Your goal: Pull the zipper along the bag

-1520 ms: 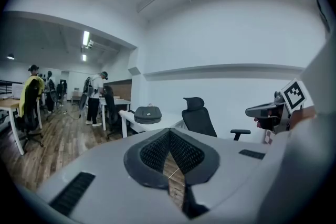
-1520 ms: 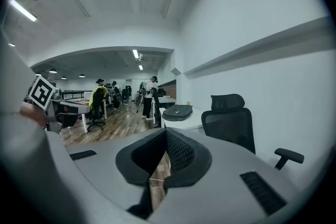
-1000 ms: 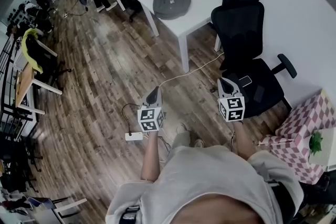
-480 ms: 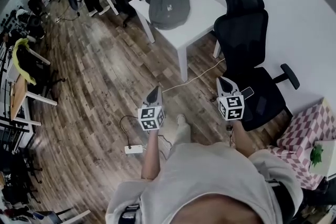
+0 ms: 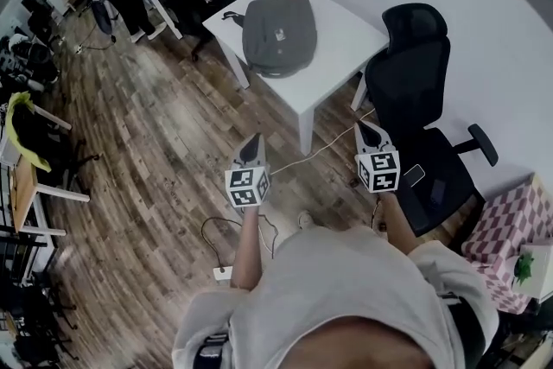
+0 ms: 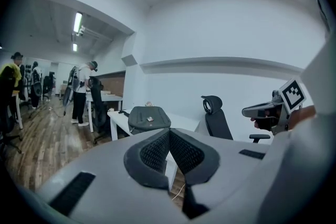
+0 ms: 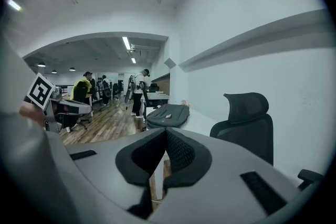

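Holding a gripper in each hand above the wood floor (image 5: 173,143), we have the left gripper (image 5: 253,140) with its jaws pressed together on nothing, and the right gripper (image 5: 362,129) likewise closed and empty. In the head view, the grey backpack (image 5: 278,34) lies flat on the white table (image 5: 354,34), at twelve o'clock from the left gripper and eleven o'clock from the right, well apart from both. A black office chair (image 5: 416,65) stands beside the table, at one o'clock from the right gripper.
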A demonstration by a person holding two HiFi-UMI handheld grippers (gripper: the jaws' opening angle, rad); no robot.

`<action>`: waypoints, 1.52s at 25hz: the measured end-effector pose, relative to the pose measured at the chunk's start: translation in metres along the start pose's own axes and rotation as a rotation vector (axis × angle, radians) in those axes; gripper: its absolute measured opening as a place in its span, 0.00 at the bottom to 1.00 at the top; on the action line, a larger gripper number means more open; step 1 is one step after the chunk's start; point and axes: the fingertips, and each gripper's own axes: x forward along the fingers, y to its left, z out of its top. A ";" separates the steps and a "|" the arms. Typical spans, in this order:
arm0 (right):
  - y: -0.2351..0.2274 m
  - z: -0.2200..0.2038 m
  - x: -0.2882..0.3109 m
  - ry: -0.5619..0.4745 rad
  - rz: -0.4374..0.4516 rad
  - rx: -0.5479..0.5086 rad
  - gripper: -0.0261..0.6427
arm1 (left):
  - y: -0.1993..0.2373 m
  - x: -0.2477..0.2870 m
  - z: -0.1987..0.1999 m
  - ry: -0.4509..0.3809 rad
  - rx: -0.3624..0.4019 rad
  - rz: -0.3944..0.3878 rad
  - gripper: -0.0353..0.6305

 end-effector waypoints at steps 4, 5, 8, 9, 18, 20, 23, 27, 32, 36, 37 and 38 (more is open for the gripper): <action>0.001 0.009 0.037 0.007 -0.021 -0.001 0.06 | 0.025 0.036 0.011 0.003 0.004 -0.030 0.09; 0.001 0.008 0.044 0.012 -0.026 0.000 0.06 | 0.030 0.044 0.012 0.005 0.006 -0.037 0.09; -0.001 0.004 0.060 0.033 -0.036 0.000 0.06 | 0.039 0.065 0.014 0.013 0.006 -0.058 0.09; -0.002 0.003 0.064 0.041 -0.039 0.000 0.06 | 0.041 0.071 0.014 0.016 0.004 -0.065 0.09; -0.014 -0.005 0.100 0.080 -0.048 0.005 0.06 | 0.048 0.118 0.008 0.054 0.004 -0.115 0.09; -0.017 -0.003 0.114 0.078 -0.040 0.007 0.06 | 0.052 0.130 0.010 0.058 0.006 -0.114 0.09; -0.024 0.001 0.140 0.072 -0.025 0.015 0.06 | 0.060 0.153 0.015 0.062 0.011 -0.107 0.09; -0.041 0.008 0.178 0.068 -0.003 0.025 0.06 | 0.066 0.189 0.024 0.069 0.017 -0.097 0.09; -0.063 0.018 0.228 0.075 0.034 0.036 0.06 | 0.070 0.232 0.032 0.099 0.044 -0.088 0.09; -0.083 0.028 0.269 0.081 0.065 0.048 0.06 | 0.077 0.265 0.042 0.120 0.058 -0.075 0.09; -0.087 0.030 0.280 0.083 0.072 0.051 0.06 | 0.079 0.274 0.043 0.126 0.060 -0.071 0.09; -0.092 0.031 0.290 0.086 0.079 0.055 0.06 | 0.081 0.283 0.044 0.134 0.064 -0.067 0.09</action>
